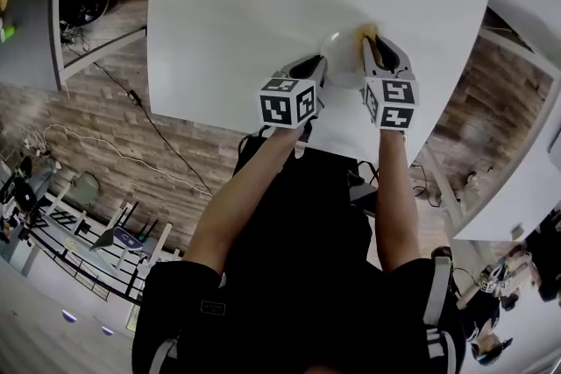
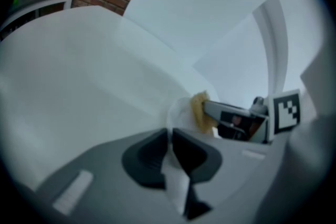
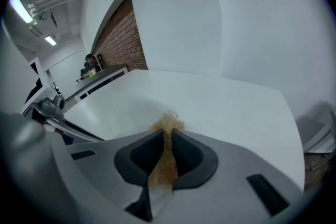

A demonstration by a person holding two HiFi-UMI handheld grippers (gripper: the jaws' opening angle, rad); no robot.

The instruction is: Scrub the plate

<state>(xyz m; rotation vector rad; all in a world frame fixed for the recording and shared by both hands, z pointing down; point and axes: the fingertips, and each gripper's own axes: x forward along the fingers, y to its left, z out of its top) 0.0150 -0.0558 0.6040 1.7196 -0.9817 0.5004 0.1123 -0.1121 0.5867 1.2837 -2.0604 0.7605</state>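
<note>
Left gripper [image 1: 317, 67] is clenched on the near-left rim of the plate [image 1: 340, 57], which sits toward the near right of the table [image 1: 237, 13]. Right gripper [image 1: 379, 48] is clamped on a tan fibrous scrub pad [image 1: 368, 32], with the pad at the plate's far-right edge, just beside or touching it. To scrub well I'd keep the left grip firm so the plate can't skate or tip, press the pad onto the plate's face rather than its rim, and run short overlapping strokes toward the held side. Only a thin wad looks pinched, so it could slip.
</note>
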